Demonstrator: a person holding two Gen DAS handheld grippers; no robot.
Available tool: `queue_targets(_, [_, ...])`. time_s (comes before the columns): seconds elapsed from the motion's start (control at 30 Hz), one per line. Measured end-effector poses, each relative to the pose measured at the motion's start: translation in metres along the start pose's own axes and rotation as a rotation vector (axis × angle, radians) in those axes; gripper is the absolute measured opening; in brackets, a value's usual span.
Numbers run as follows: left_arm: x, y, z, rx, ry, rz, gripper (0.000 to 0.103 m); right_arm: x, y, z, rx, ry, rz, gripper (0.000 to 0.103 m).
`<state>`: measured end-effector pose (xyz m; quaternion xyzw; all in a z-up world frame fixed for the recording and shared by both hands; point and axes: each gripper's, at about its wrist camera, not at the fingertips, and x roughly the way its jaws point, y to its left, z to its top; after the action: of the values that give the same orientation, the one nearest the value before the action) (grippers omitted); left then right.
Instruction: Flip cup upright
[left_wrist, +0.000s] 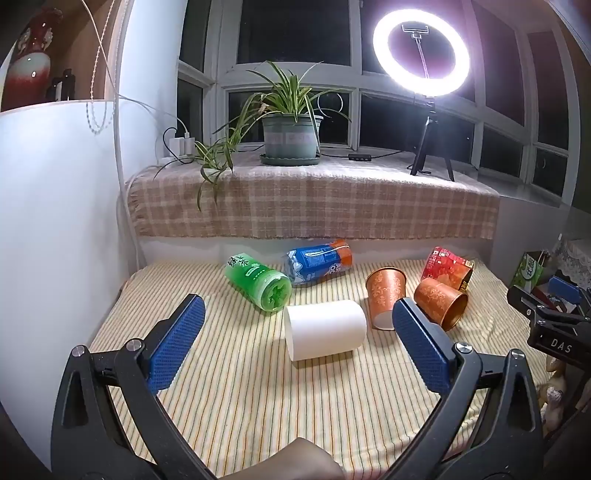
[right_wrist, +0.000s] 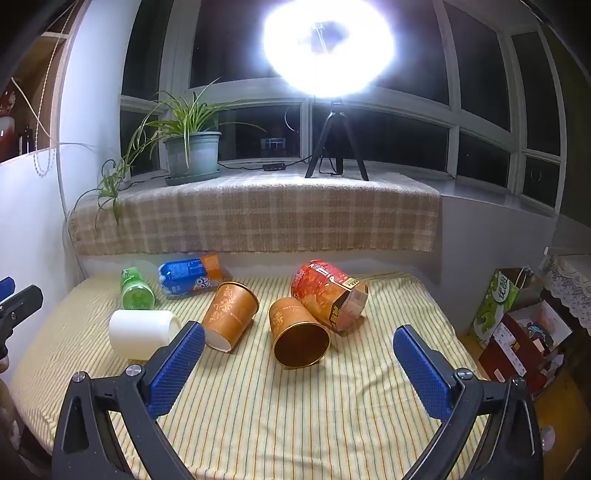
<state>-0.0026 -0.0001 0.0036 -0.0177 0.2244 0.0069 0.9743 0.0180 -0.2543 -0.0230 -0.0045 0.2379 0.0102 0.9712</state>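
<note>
Several cups lie on their sides on a striped cloth (left_wrist: 240, 398). A white cup (left_wrist: 325, 334) lies in the middle, also in the right wrist view (right_wrist: 142, 334). Two orange patterned cups lie nearby: one with its base toward me (left_wrist: 384, 297) (right_wrist: 231, 317), one with its mouth toward me (left_wrist: 441, 302) (right_wrist: 299, 338). A red noodle cup (left_wrist: 447, 267) (right_wrist: 328, 293), a green cup (left_wrist: 258, 282) (right_wrist: 136, 290) and a blue-orange cup (left_wrist: 319, 260) (right_wrist: 190, 275) lie behind. My left gripper (left_wrist: 297, 325) is open, just short of the white cup. My right gripper (right_wrist: 299, 349) is open before the orange cup's mouth.
A ledge with a checked cloth (left_wrist: 314, 199) rises behind the table, bearing a potted plant (left_wrist: 291, 136) and a ring light on a tripod (left_wrist: 421, 51). A white wall (left_wrist: 55, 221) is at left. Boxes (right_wrist: 517, 332) stand off the table's right edge.
</note>
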Motion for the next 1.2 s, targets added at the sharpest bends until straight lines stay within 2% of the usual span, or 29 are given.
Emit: queue_targets(1.2, [-0.0003, 0.0004, 0.0017, -0.001, -0.001, -0.002, 0.103, 0.0010, 0.0013, 0.0022, -0.004, 0.005, -0.007, 0.103])
